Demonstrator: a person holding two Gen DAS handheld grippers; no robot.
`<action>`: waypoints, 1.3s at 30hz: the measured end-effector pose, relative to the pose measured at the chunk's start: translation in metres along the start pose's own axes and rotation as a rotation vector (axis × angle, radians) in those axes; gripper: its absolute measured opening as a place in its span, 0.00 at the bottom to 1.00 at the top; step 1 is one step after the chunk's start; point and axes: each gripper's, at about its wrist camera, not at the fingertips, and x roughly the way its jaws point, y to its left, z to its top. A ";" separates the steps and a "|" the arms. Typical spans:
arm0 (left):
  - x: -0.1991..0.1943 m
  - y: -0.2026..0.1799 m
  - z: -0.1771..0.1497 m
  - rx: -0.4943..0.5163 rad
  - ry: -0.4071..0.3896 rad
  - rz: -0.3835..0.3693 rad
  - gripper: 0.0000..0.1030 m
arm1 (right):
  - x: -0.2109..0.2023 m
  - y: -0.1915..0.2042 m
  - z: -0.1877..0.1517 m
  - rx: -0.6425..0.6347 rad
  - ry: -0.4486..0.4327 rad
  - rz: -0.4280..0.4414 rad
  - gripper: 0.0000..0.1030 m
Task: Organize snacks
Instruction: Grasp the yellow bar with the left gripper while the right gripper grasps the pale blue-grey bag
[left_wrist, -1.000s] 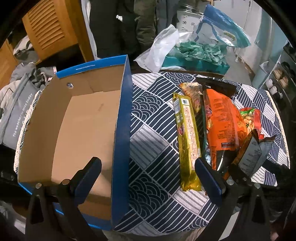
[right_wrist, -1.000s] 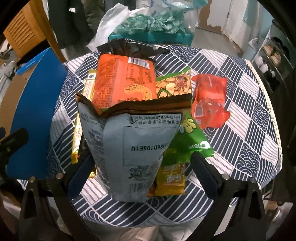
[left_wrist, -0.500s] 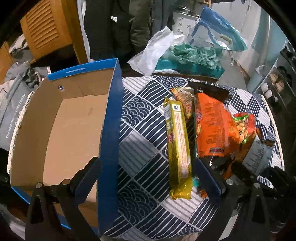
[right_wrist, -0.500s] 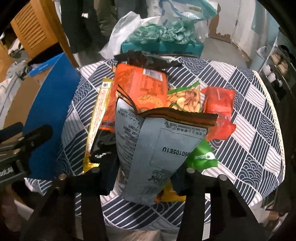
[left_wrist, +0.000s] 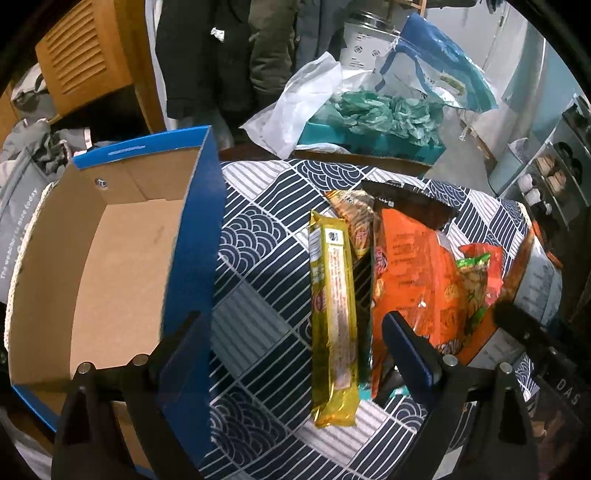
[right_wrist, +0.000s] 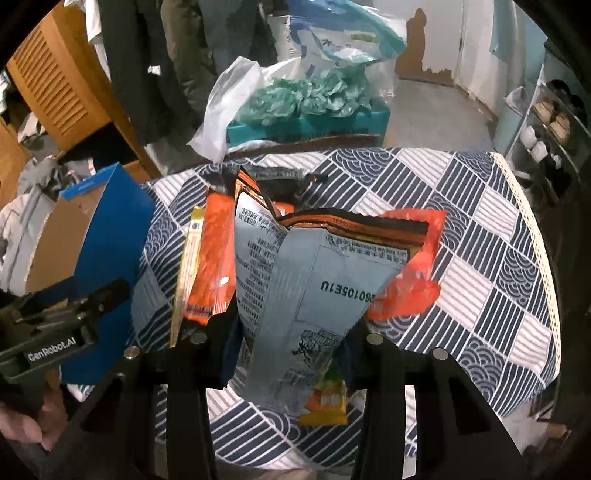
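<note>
While the right tongs (right_wrist: 288, 354) were closing on the upright grey snack bag (right_wrist: 306, 295), the box (left_wrist: 110, 258) lay to their left, beside the empty left tongs (left_wrist: 291, 332), whose wide jaws were narrowing.

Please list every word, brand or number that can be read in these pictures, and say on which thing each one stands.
"GenRobot.AI": on the left gripper body, right wrist view.
"105E1U", upside down, its start hidden: on the grey snack bag in the right gripper, whose jaws are closing on it.
"DAS": on a dark part at the left wrist view's right edge.
Small print on the grey bag, yellow packet and orange bag: too small to read.
</note>
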 end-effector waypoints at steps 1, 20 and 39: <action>0.002 -0.002 0.001 0.001 0.004 -0.003 0.92 | 0.002 0.000 0.003 -0.003 0.004 0.006 0.41; 0.077 -0.016 0.001 0.009 0.180 0.013 0.79 | 0.037 -0.002 0.007 -0.005 0.077 0.048 0.39; 0.088 -0.019 -0.004 0.037 0.228 -0.107 0.33 | 0.042 0.003 0.002 -0.018 0.096 0.047 0.38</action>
